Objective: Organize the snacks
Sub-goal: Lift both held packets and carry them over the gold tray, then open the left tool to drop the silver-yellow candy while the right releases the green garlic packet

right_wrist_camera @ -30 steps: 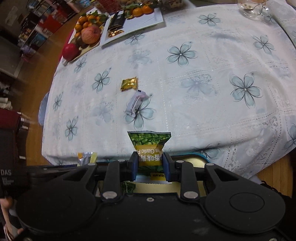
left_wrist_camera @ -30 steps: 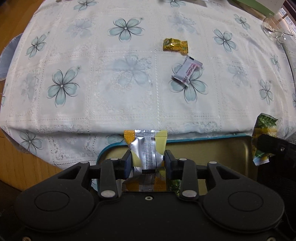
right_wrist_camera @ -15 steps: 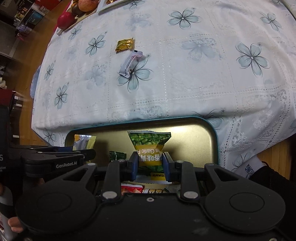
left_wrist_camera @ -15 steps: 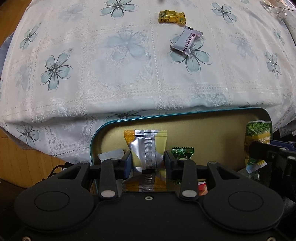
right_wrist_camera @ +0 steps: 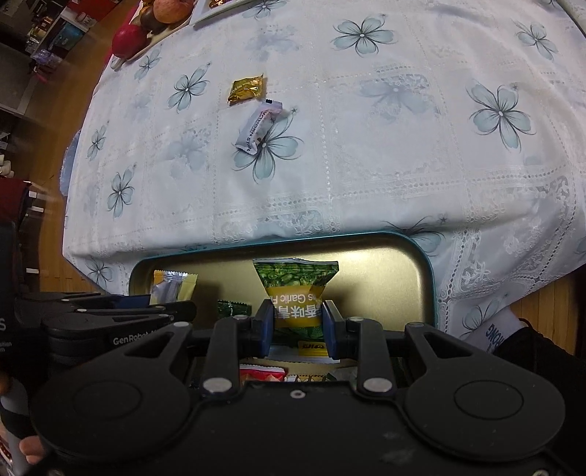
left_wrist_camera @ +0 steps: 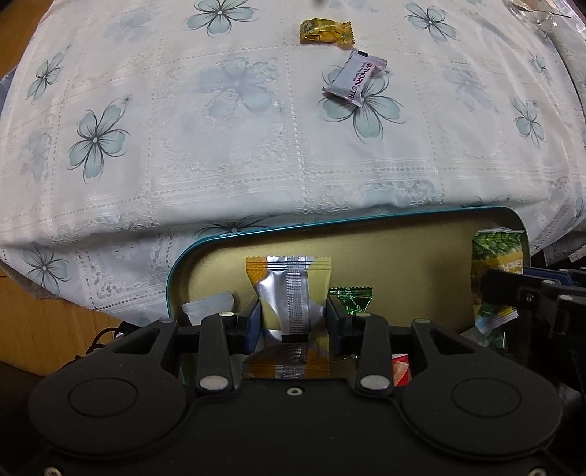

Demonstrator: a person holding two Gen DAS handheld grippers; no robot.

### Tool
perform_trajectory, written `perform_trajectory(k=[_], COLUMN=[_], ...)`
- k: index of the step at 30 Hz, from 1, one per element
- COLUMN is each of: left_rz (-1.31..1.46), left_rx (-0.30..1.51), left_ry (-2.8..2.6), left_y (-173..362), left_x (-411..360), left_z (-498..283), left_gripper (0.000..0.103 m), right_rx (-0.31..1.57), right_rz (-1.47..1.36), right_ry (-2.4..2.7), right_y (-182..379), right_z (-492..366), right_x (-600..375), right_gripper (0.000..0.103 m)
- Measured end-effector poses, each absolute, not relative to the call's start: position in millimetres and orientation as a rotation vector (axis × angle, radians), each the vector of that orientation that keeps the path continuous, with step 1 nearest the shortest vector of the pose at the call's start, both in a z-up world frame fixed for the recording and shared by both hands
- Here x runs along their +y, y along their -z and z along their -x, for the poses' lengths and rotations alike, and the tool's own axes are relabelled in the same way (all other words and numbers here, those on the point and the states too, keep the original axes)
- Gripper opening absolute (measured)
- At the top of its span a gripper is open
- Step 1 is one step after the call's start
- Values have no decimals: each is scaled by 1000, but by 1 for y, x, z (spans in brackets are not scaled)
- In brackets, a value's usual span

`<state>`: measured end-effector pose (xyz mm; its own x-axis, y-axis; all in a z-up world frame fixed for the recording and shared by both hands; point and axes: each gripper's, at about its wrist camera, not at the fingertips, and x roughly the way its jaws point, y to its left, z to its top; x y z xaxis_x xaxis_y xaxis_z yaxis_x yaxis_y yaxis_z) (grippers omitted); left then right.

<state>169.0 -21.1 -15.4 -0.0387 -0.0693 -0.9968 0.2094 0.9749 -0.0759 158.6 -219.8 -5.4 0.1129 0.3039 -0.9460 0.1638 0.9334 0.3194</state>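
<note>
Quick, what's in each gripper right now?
Left gripper: closed on the silver-and-yellow packet, over the tin.
Right gripper: closed on the green pea packet.

Setting: a home, most likely a dining or living room.
- Counter (right_wrist_camera: pixel 366 153) draped in a white lace-patterned tablecloth (left_wrist_camera: pixel 183 164) printed with blue flowers, of household kind.
- Tray of fruit (right_wrist_camera: pixel 154 18) at the far edge: an apple, a dark red fruit, smaller pieces.
- Wooden plank floor (right_wrist_camera: pixel 44 121) beside the counter.
- Shelving with mixed coloured goods (right_wrist_camera: pixel 55 33) in the far corner, too blurred to itemise.
- Loose wrapped sweets on the cloth: gold wrapper (left_wrist_camera: pixel 325 32), white wrapper (left_wrist_camera: pixel 354 77).
- Teal-rimmed tin (left_wrist_camera: pixel 293 229) holding assorted snack packets.
- Glass vessel (left_wrist_camera: pixel 527 14) at the far right corner, probably a bowl or jar.
</note>
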Motion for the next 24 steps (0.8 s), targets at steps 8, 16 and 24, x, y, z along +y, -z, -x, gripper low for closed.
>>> perform_trajectory(k=[8,16,24], left_rz=[-78,-88,-95], left_rx=[1590,1588,1603], left_ry=[239,217,231], left_y=[14,13,15], left_x=[-21,-20,-21], left_z=[-170,-171,-170], left_gripper=[46,47,47], right_rx=[1471,1500,1494], right_rz=[-392,-401,-405], right_ry=[-107,-129,-131], right_y=[6,9,8], right_z=[-158,-159,-160], right_x=[-221,-219,-220], right_gripper=[29,33,33])
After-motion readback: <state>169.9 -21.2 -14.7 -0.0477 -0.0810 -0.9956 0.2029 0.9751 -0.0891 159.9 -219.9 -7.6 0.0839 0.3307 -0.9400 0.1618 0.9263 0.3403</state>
